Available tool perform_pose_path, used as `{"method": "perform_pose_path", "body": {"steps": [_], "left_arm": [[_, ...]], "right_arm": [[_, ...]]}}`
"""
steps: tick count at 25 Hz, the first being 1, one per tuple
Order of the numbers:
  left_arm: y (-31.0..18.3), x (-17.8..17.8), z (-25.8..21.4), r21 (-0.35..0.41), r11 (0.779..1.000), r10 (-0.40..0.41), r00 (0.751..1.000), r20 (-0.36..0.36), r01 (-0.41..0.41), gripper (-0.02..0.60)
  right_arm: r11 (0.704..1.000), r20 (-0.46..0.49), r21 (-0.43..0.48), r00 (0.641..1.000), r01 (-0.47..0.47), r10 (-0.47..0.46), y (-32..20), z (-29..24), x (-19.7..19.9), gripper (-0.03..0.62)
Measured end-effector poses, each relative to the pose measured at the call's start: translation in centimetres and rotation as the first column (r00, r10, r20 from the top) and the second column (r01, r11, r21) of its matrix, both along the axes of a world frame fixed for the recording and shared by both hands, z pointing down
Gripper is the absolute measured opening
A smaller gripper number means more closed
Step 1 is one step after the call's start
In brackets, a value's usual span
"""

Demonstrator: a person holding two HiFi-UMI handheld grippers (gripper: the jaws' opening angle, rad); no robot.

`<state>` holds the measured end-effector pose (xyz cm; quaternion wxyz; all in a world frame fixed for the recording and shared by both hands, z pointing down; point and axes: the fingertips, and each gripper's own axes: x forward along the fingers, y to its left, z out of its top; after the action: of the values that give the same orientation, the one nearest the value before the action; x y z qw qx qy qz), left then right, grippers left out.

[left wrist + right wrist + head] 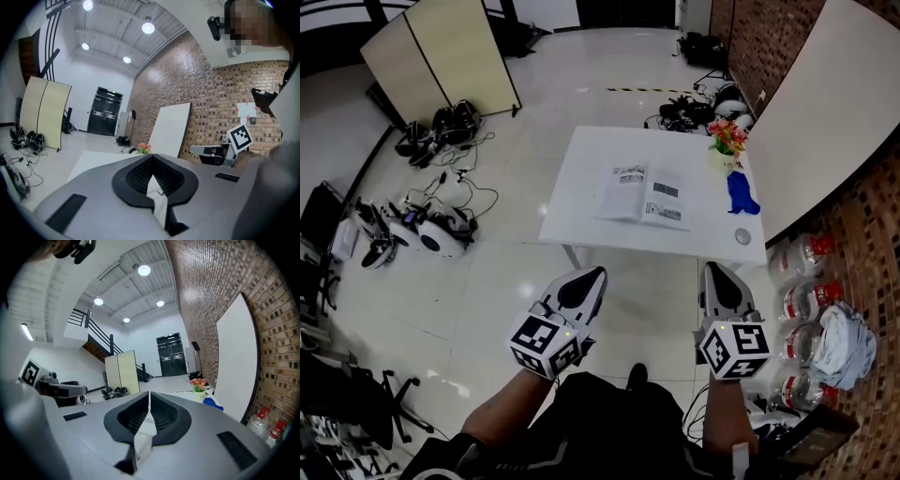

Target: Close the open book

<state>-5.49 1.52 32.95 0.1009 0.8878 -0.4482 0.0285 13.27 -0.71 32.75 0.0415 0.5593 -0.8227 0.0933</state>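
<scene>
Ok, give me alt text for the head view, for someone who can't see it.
Seen from above, an open book lies on a white table; a person holds the left gripper and right gripper, both shut and empty, short of its near edge. A vase of flowers and a blue object sit at the table's right side.

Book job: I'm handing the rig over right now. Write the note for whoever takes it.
Left gripper: shut, empty, held over the floor short of the table's near edge.
Right gripper: shut, empty, also short of the table.
Book: lies open, pages up, near the middle of the white table, untouched by either gripper.
Also on the table, to the book's right: a flower pot, a blue object and a small grey round object.
Done: nothing on the book yet.
Left: reach the table, lift one half of the book and fold it over until it is closed.
</scene>
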Motion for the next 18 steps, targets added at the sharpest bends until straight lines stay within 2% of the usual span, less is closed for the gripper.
{"method": "perform_pose_path", "body": {"steps": [4, 6, 12, 18], "left_arm": [[-5.4, -0.7, 0.0, -0.025, 0.998, -0.064, 0.998, 0.006, 0.065, -0.006], [-7.6, -1.0, 0.4, -0.04, 0.997, -0.064, 0.998, 0.025, 0.065, -0.006], [-15.6, -2.0, 2.0, -0.045, 0.999, -0.023, 0.999, 0.042, 0.025, -0.006], [-24.5, -3.2, 2.9, -0.042, 0.994, 0.1, 0.994, 0.038, -0.099, -0.006]], "right_arm": [[0.999, 0.009, -0.04, 1.0, -0.013, 0.014, -5.3, 1.1, 1.3, 0.005], [0.999, 0.018, -0.052, 1.0, -0.007, 0.008, -7.5, 1.6, 1.1, 0.004], [0.996, -0.001, -0.083, 1.0, 0.012, -0.012, -15.5, 3.0, -0.6, 0.004], [0.989, 0.011, -0.144, 0.999, -0.035, 0.037, -23.2, 4.7, -2.4, 0.005]]}}
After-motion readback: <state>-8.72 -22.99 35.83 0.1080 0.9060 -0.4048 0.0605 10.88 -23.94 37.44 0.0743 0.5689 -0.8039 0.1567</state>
